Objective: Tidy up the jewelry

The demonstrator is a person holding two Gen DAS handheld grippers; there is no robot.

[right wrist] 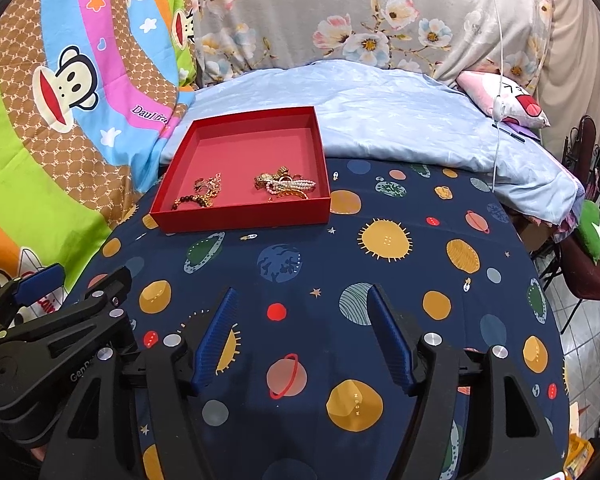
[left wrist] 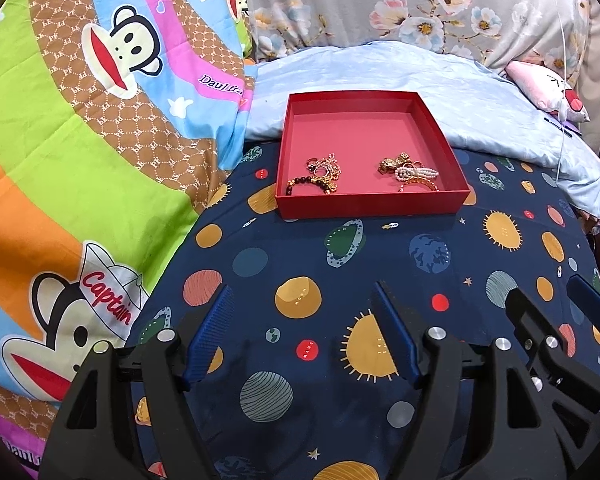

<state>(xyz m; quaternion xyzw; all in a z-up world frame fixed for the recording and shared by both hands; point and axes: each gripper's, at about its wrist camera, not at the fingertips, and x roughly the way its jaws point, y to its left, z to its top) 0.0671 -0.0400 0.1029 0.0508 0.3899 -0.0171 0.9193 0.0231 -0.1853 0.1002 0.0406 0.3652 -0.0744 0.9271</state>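
Navy planet-print bedspread (left wrist: 300, 264) carries all. Red tray (left wrist: 364, 203) at far edge, against pale blue quilt (left wrist: 380, 76). Inside, along near wall: dark-bead and gold cluster (left wrist: 320, 174) toward left corner, pearl and gold cluster (left wrist: 410, 170) toward right corner, well apart. Judged light, limp, tangle-prone, slippery; best pinched at single strand or bead run, lifted slowly. Left gripper (left wrist: 302, 336) spread wide, empty, over bedspread near edge. Right gripper (right wrist: 302, 338) likewise wide, empty, touching nothing.
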